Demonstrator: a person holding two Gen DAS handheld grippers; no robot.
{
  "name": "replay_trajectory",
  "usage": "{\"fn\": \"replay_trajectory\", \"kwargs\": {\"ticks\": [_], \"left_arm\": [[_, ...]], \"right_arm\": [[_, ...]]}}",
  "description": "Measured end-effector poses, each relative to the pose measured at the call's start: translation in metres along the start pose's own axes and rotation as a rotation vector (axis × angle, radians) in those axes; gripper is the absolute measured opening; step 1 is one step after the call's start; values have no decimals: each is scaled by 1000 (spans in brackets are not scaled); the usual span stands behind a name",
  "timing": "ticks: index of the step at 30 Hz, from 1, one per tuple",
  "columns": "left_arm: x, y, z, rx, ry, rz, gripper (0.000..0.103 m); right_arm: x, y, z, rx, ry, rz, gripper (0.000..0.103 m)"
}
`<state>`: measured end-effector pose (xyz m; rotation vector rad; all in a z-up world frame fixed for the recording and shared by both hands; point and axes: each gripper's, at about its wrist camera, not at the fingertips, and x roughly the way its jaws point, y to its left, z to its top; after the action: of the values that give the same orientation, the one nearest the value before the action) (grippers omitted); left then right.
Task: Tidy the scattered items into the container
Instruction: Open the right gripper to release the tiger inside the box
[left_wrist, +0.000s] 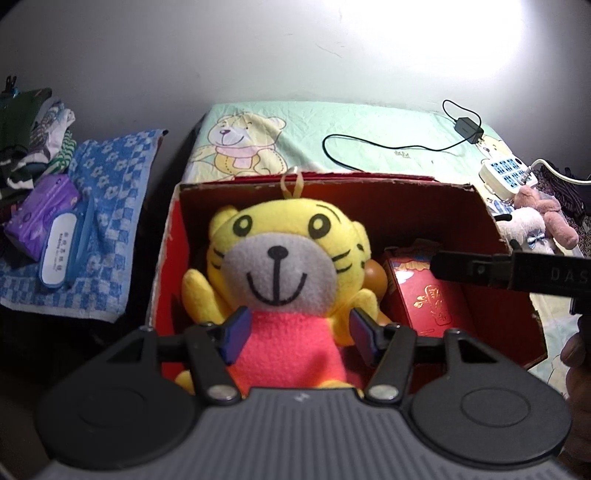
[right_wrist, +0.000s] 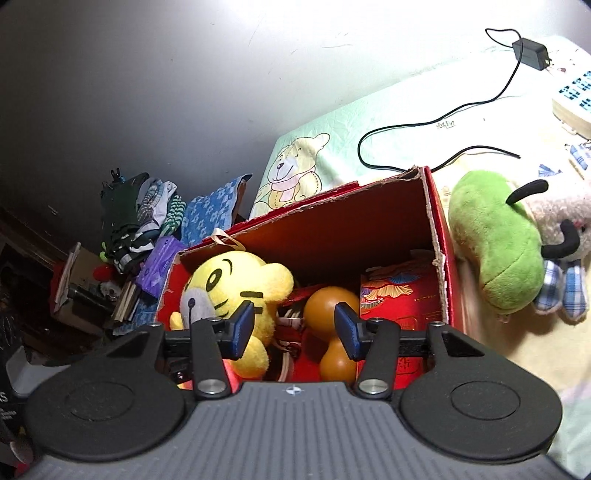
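Observation:
A red cardboard box (left_wrist: 509, 295) stands on the bed. A yellow tiger plush (left_wrist: 280, 251) with a pink body sits inside it, at the left. My left gripper (left_wrist: 297, 334) has its jaws wide on either side of the plush's pink body; whether the pads press it I cannot tell. Beside the plush lie an orange gourd toy (right_wrist: 330, 306) and a red packet box (left_wrist: 424, 295). My right gripper (right_wrist: 293, 330) is open and empty over the box's near side, above the gourd. The tiger plush (right_wrist: 236, 280) also shows in the right wrist view.
A green plush (right_wrist: 495, 243) and a white plush (right_wrist: 565, 221) lie on the bed right of the box. A power strip (left_wrist: 506, 173), adapter (left_wrist: 469, 129) and cable lie behind. A blue towel (left_wrist: 110, 206) with a purple pack (left_wrist: 40, 214) lies left.

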<state>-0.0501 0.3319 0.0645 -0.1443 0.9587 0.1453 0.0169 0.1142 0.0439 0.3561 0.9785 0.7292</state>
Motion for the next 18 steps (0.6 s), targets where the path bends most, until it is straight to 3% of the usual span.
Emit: {"fn": "replay_trajectory", "kwargs": {"ticks": [6, 18], "left_arm": [[1, -16, 4, 13, 8, 52, 67], [5, -25, -4, -63, 31, 210, 72]], "right_arm": [[-6, 9, -9, -81, -22, -68, 48], [-17, 13, -11, -173, -25, -57, 48]]}}
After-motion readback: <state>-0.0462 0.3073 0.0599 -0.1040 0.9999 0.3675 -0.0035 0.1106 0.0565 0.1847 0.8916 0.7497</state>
